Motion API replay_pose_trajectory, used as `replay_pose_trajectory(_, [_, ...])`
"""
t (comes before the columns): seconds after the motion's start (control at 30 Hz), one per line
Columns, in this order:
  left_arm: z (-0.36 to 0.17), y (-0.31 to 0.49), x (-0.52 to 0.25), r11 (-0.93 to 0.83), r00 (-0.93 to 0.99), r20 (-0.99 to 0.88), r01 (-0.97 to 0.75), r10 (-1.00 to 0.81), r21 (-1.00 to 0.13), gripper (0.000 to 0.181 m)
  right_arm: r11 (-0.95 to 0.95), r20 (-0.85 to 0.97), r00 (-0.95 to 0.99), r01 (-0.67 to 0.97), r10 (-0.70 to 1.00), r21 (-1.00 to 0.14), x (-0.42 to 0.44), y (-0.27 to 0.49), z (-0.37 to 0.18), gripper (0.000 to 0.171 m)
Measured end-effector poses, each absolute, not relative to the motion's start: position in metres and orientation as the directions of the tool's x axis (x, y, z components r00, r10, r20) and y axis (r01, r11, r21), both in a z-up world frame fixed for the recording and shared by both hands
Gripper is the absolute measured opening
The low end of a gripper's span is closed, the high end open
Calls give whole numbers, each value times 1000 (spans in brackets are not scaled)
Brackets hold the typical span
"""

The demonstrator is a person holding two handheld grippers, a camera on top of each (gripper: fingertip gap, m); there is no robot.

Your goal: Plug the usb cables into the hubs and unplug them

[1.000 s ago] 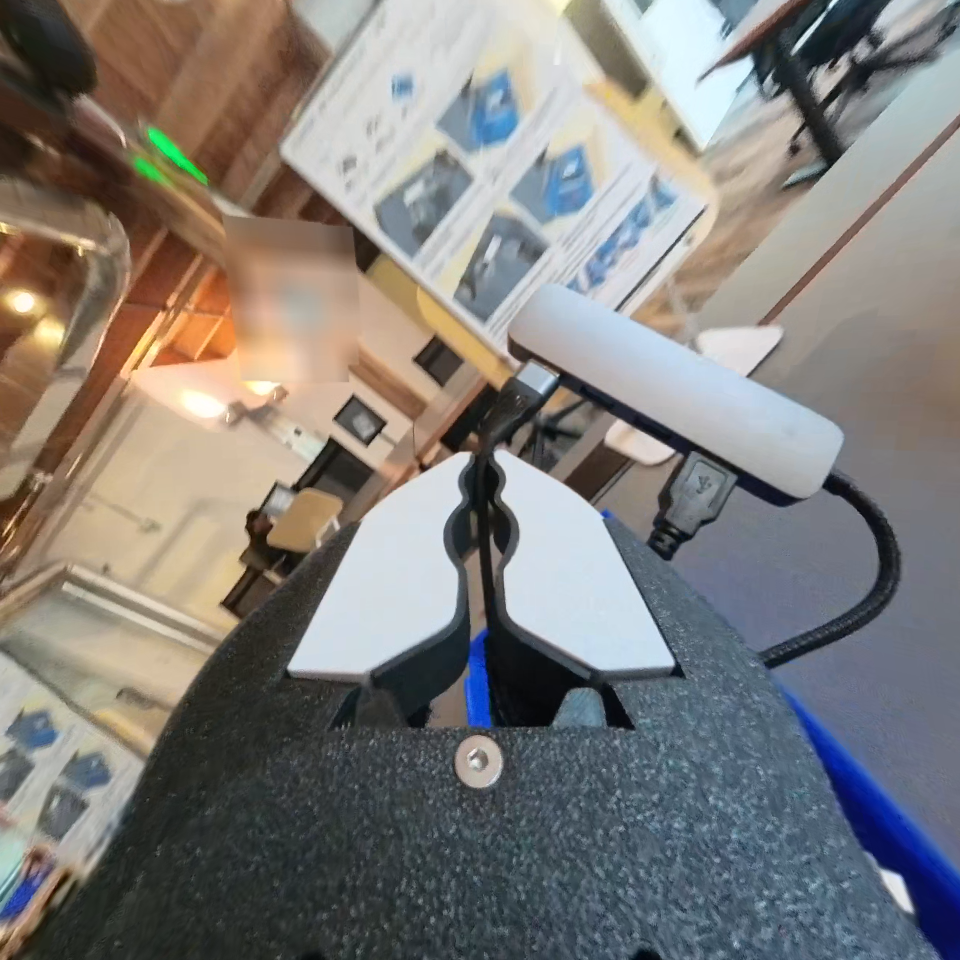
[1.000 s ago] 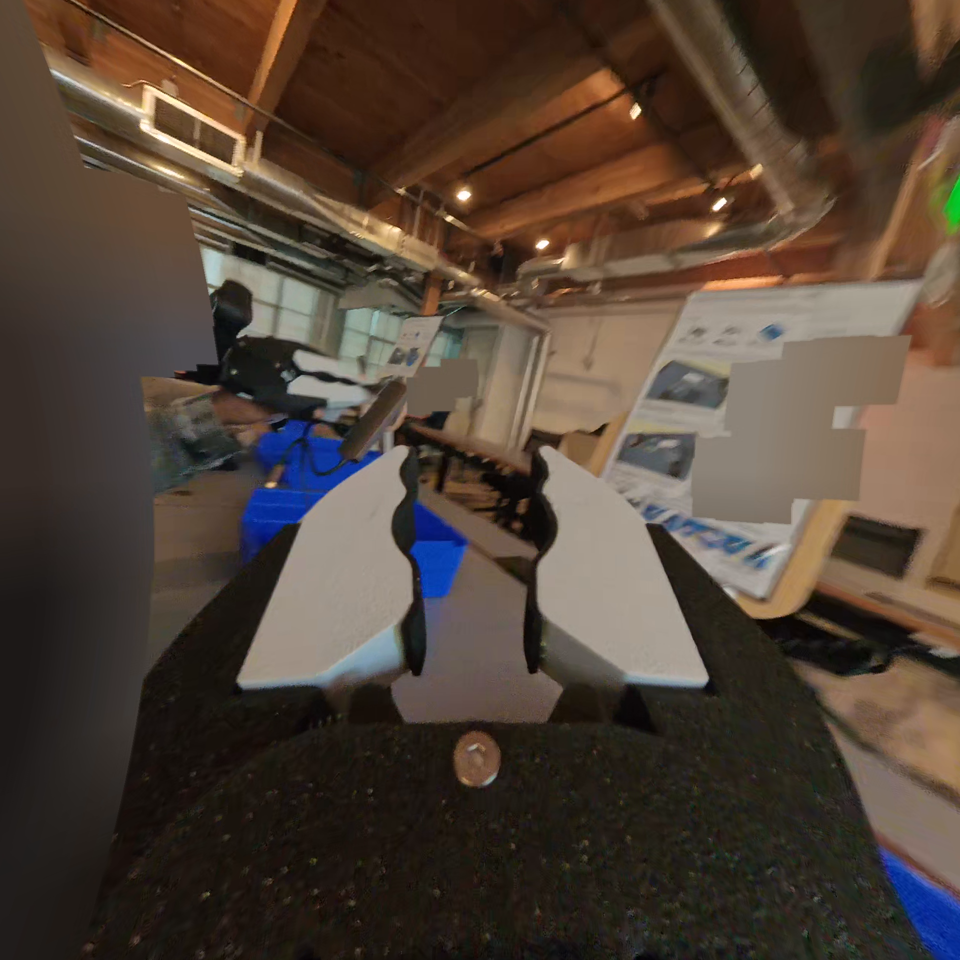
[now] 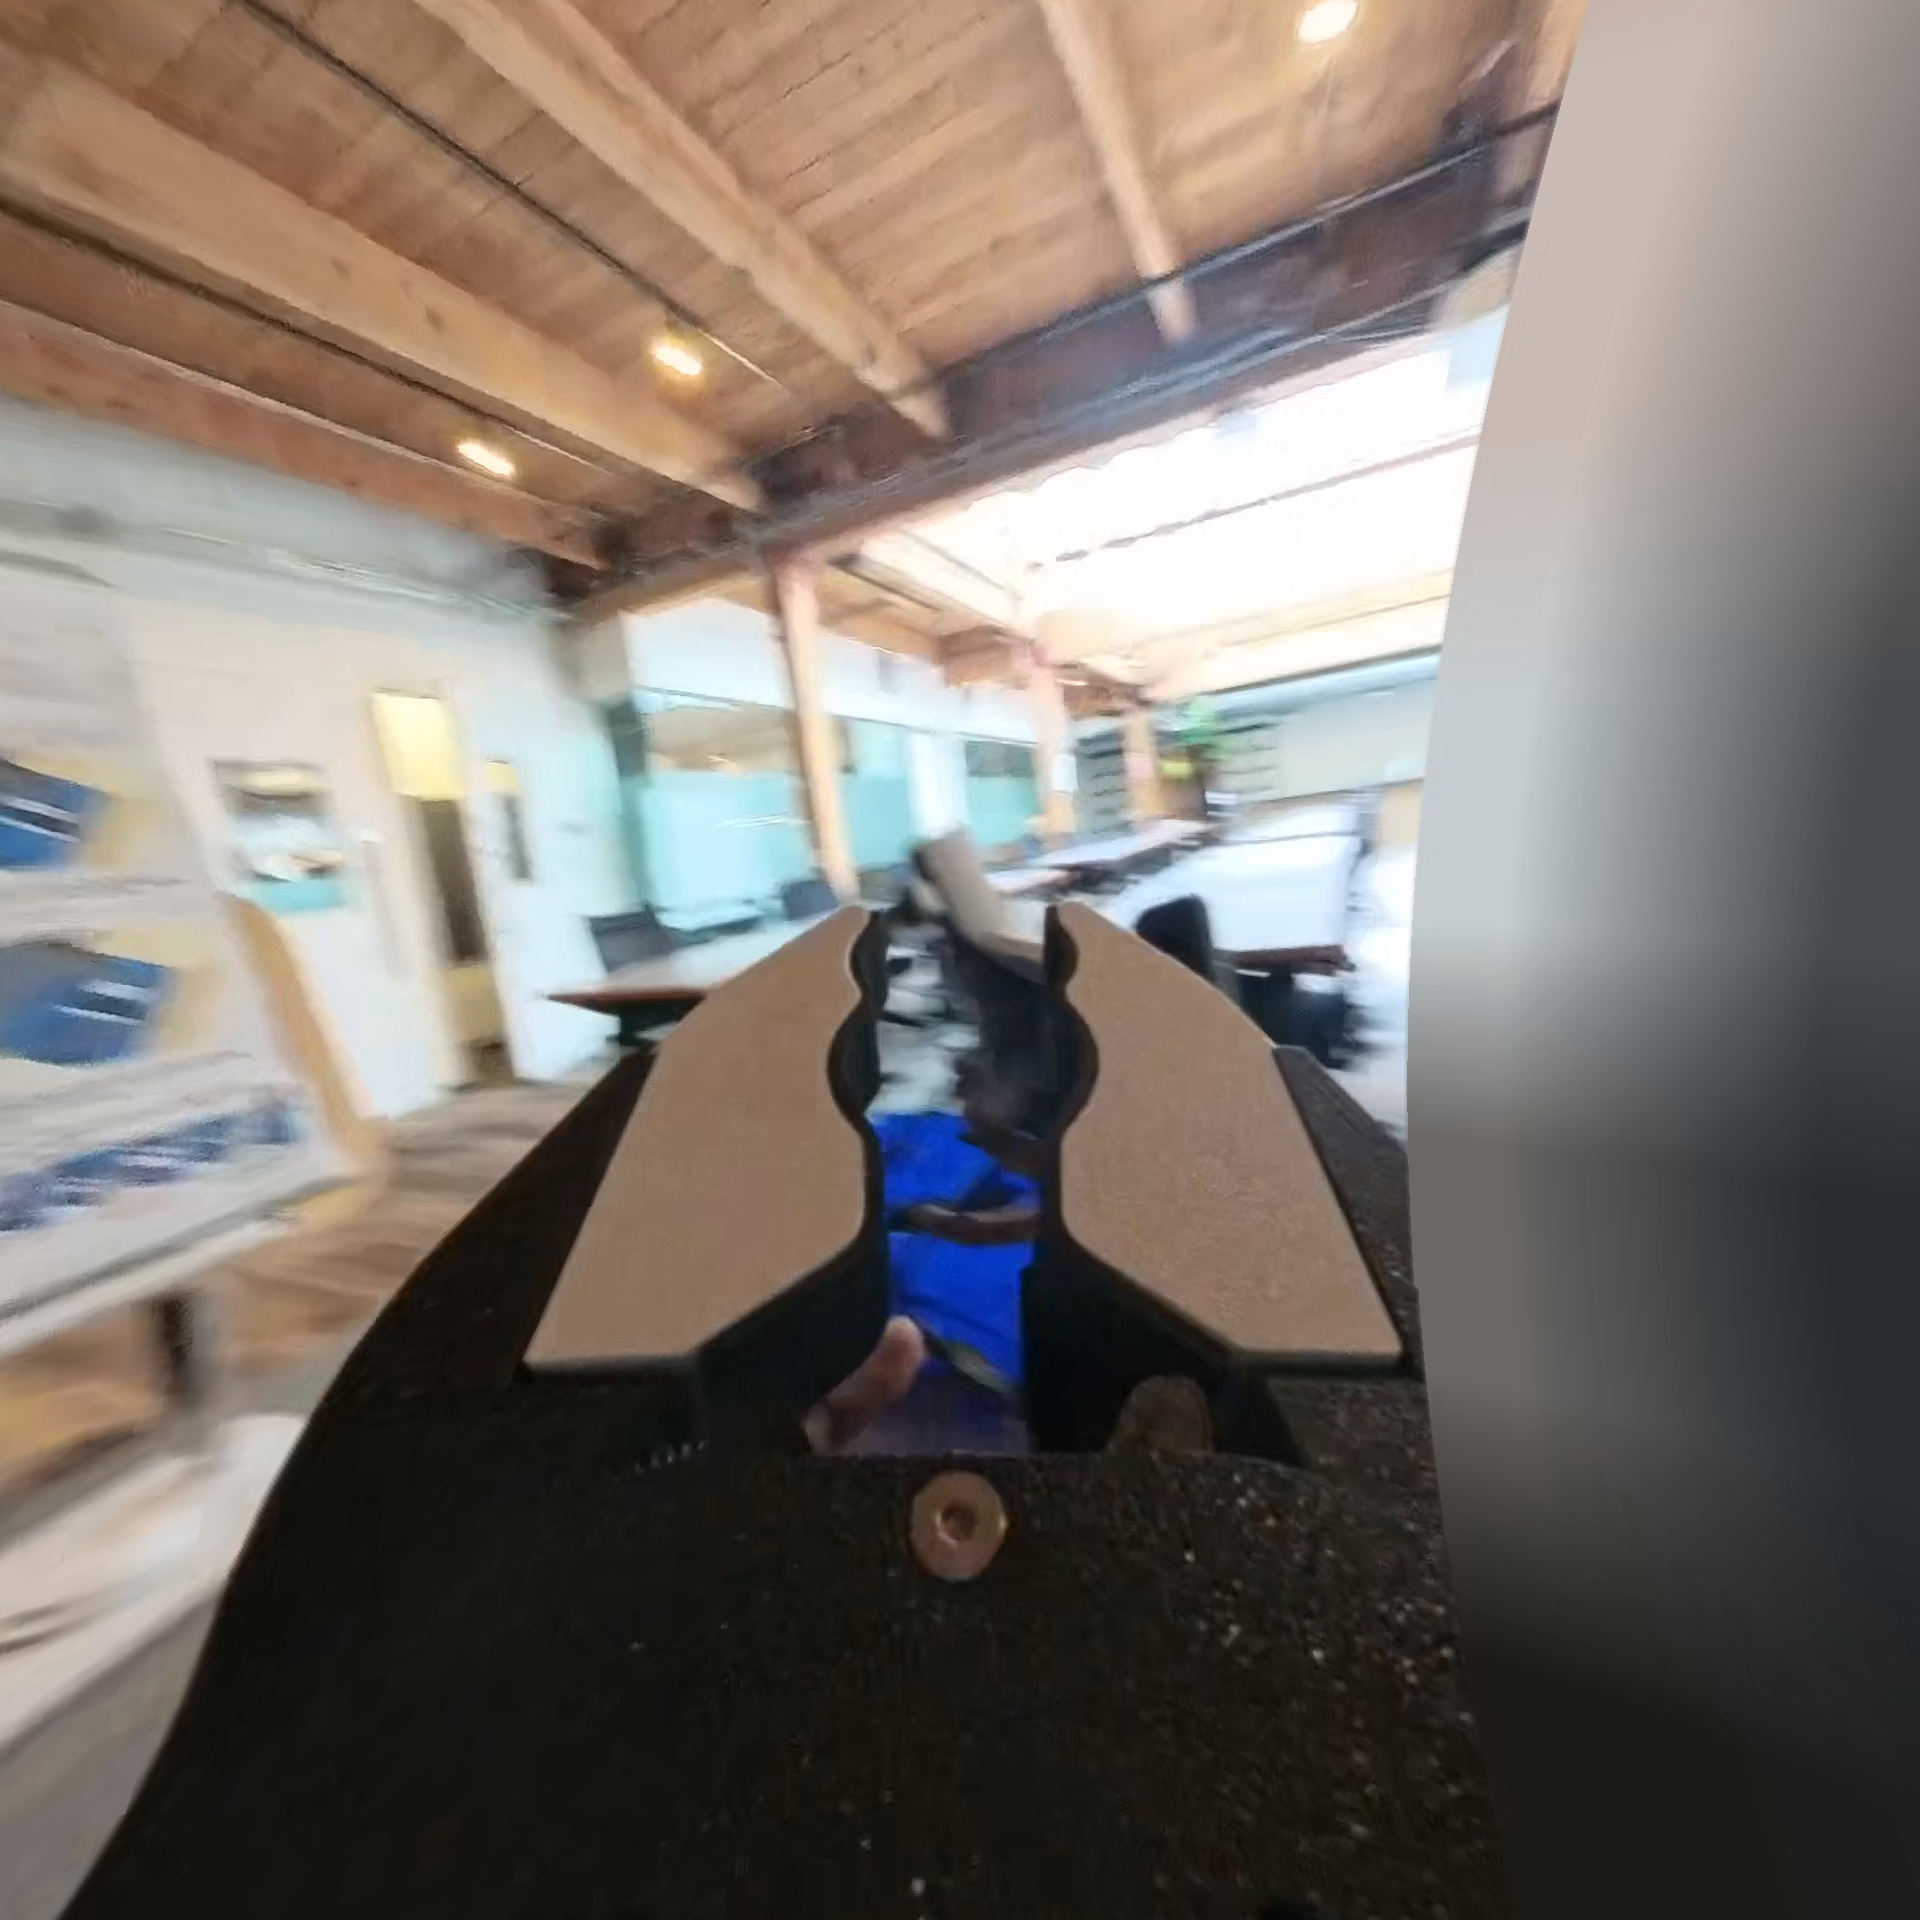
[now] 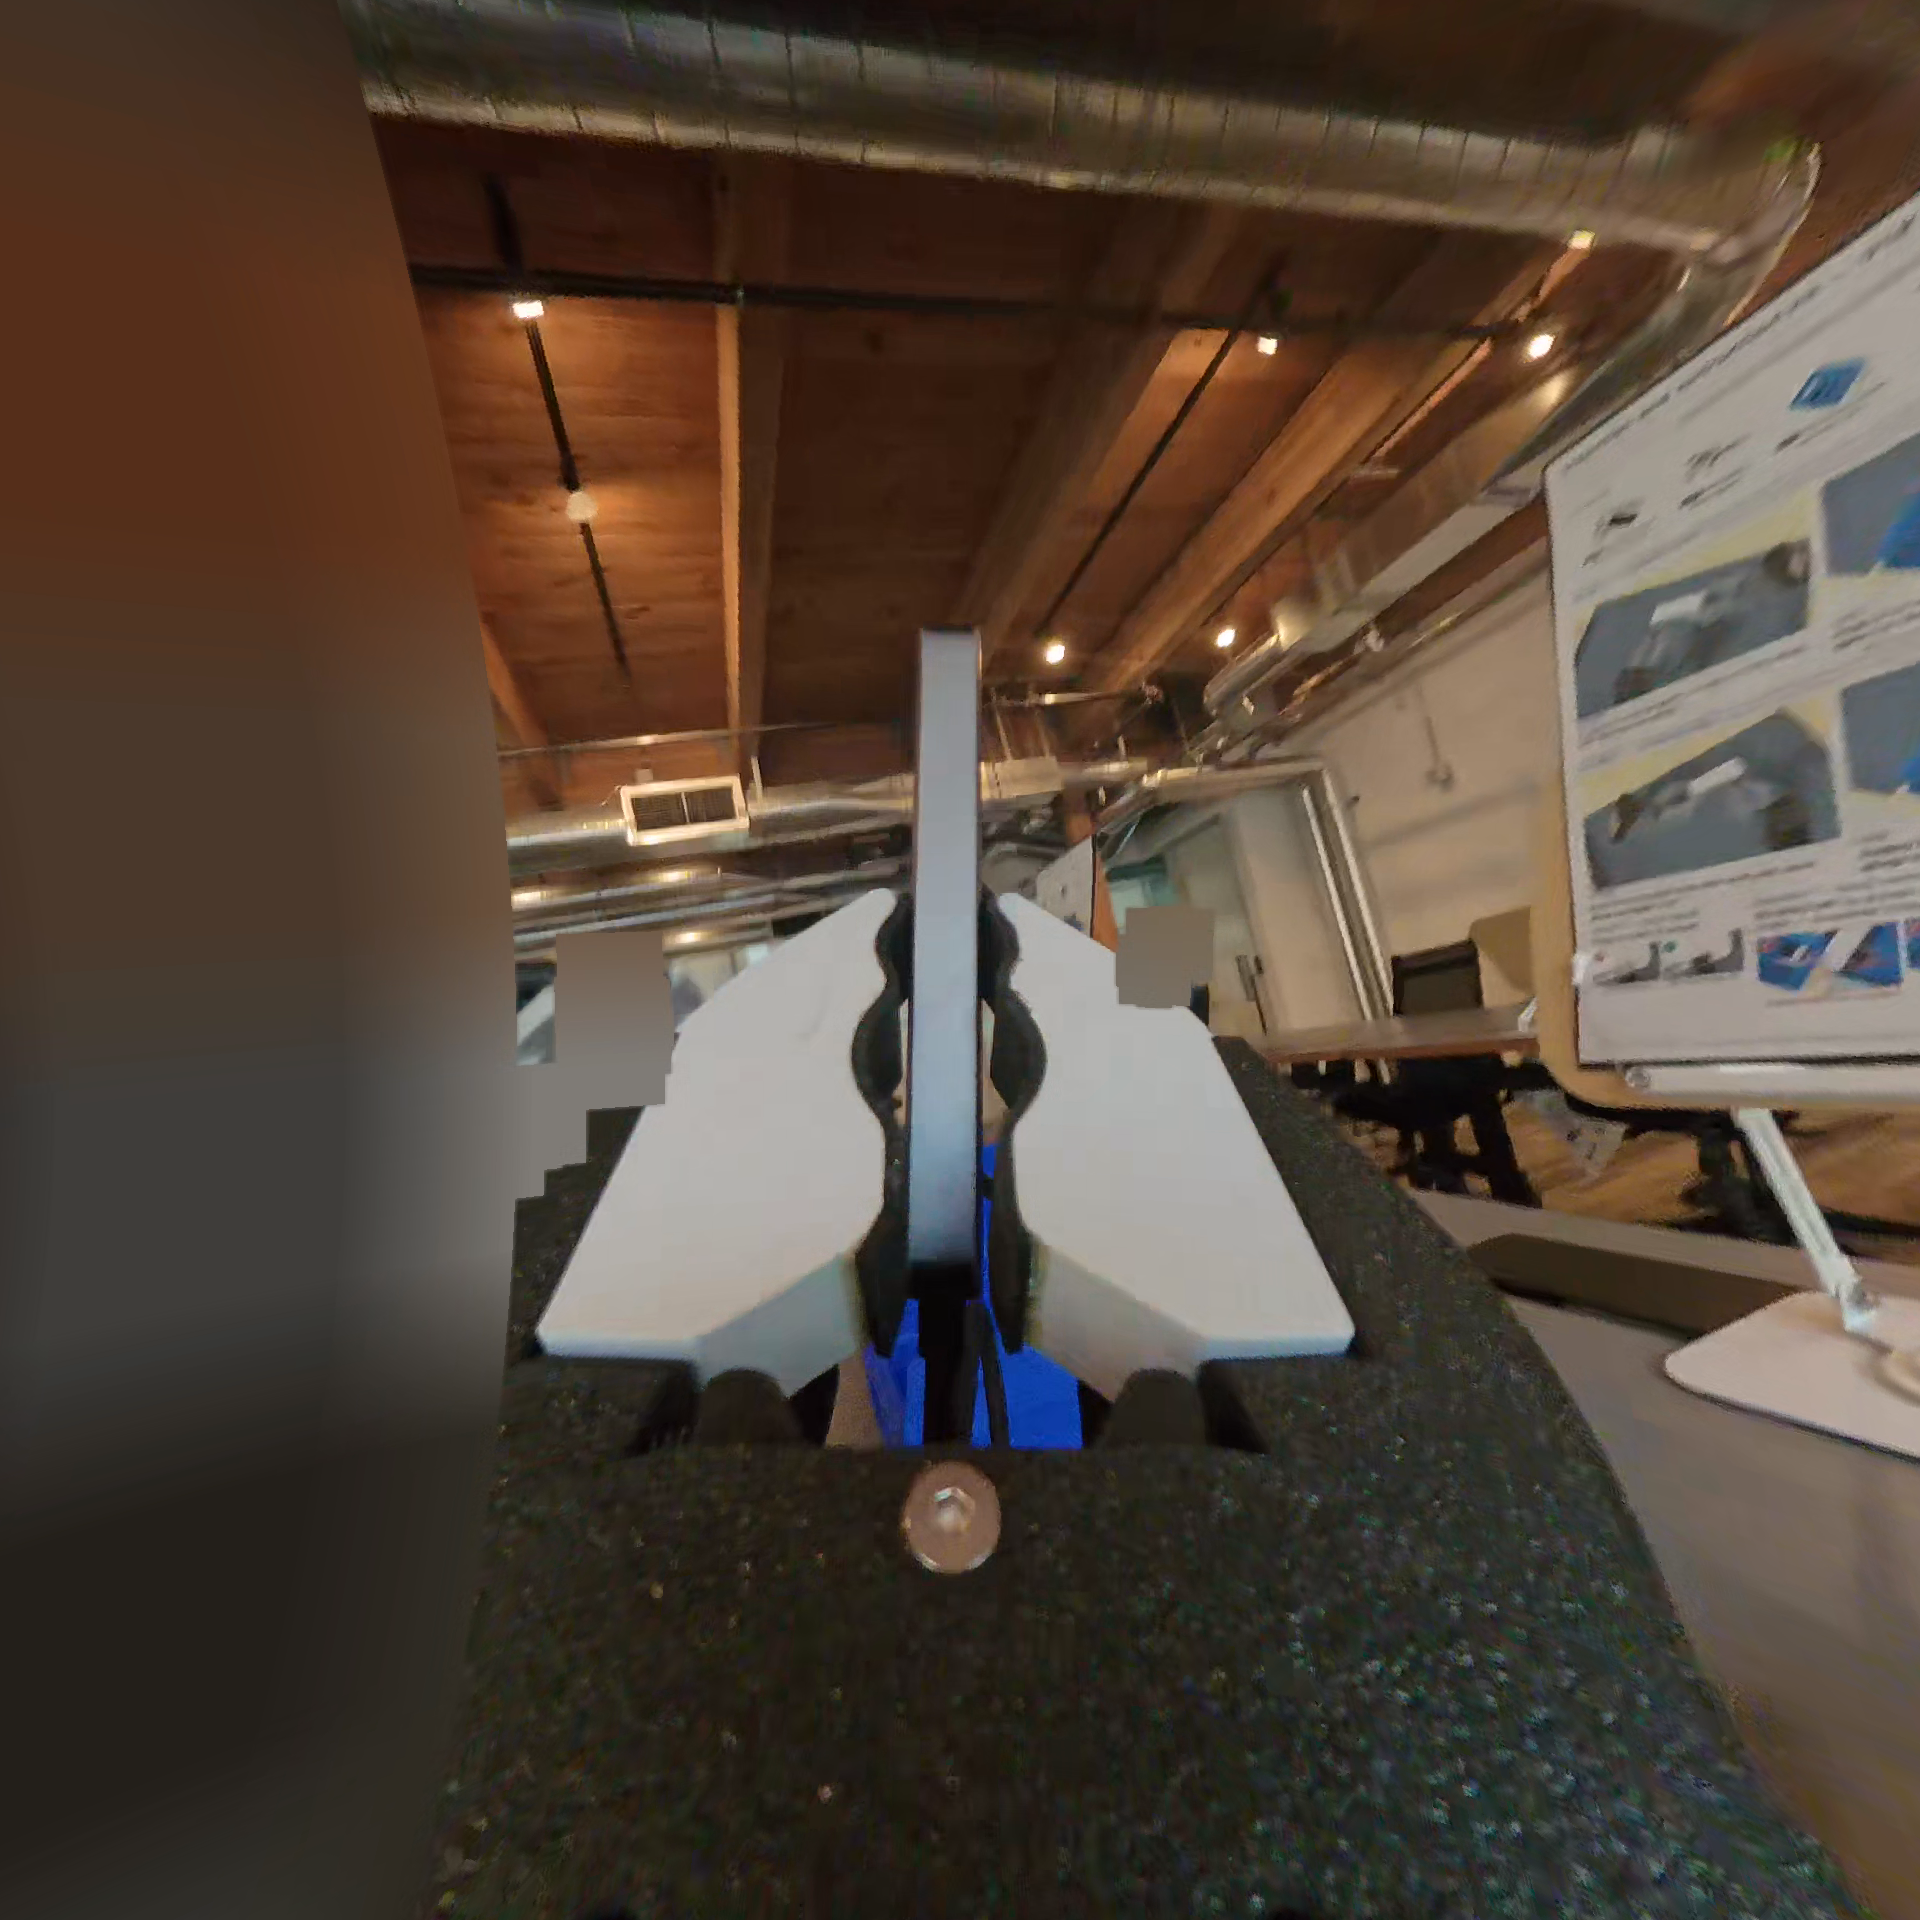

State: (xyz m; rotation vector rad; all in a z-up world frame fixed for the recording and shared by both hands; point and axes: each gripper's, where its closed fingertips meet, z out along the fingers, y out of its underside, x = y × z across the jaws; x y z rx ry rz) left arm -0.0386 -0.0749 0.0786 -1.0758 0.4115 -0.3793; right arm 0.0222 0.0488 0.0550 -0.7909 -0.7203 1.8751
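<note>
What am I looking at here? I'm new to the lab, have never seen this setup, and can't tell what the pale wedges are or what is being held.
There is no robot arm: a person holds a two-finger gripper in each hand, and a camera on each looks forward along its fingers. The pale wedges are those fingers.

In the left wrist view, the left gripper is open and holds nothing; a blue bin shows through the gap, with a blurred office behind.

In the right wrist view, the right gripper is shut on a flat light-grey USB hub, seen edge-on and pointing up, with a black cable running down from its near end. A white poster board on a stand sits on the grey table to the right.
</note>
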Motion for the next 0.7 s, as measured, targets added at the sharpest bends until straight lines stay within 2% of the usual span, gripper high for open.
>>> replay_pose_trajectory(0.03, [67, -74, -22, 342, 796, -93, 149, -598, -928, 29, -383, -212, -345, -562, 914, -733, 27, 51, 59, 11])
replay_pose_trajectory(0.1, [37, -71, 13, 96, 627, 76, 236, -776, -967, 42, -409, -204, -376, -619, 904, -670, 39, 52, 67, 11])
replay_pose_trajectory(0.17, [8, -64, 37, -101, 496, 248, 304, -832, -947, 56, -430, -179, -414, -658, 892, -619, 47, 48, 73, 11])
replay_pose_trajectory(0.23, [-14, -50, 49, -203, 439, 363, 369, -822, -907, 66, -442, -160, -437, -682, 885, -582, 53, 44, 78, 11])
replay_pose_trajectory(0.3, [-23, -31, 48, -212, 425, 432, 473, -795, -855, 72, -481, -158, -480, -687, 863, -545, 58, 39, 81, 11])
replay_pose_trajectory(0.4, [-15, -13, 32, -186, 362, 525, 660, -770, -728, 65, -531, -185, -520, -663, 834, -527, 52, 34, 79, 11])
replay_pose_trajectory(0.47, [-11, -5, 18, -136, 372, 542, 718, -753, -682, 55, -561, -202, -545, -645, 813, -518, 47, 31, 77, 11])
replay_pose_trajectory(0.53, [-18, 1, 13, -105, 432, 524, 689, -734, -717, 53, -610, -225, -584, -628, 780, -484, 44, 31, 75, 12])
replay_pose_trajectory(0.63, [-34, 4, 20, -101, 508, 476, 600, -717, -793, 61, -622, -236, -590, -623, 772, -475, 40, 31, 71, 12])
replay_pose_trajectory(0.7, [-36, 2, 25, -87, 510, 462, 598, -726, -797, 65, -626, -237, -594, -624, 769, -467, 38, 30, 69, 12])
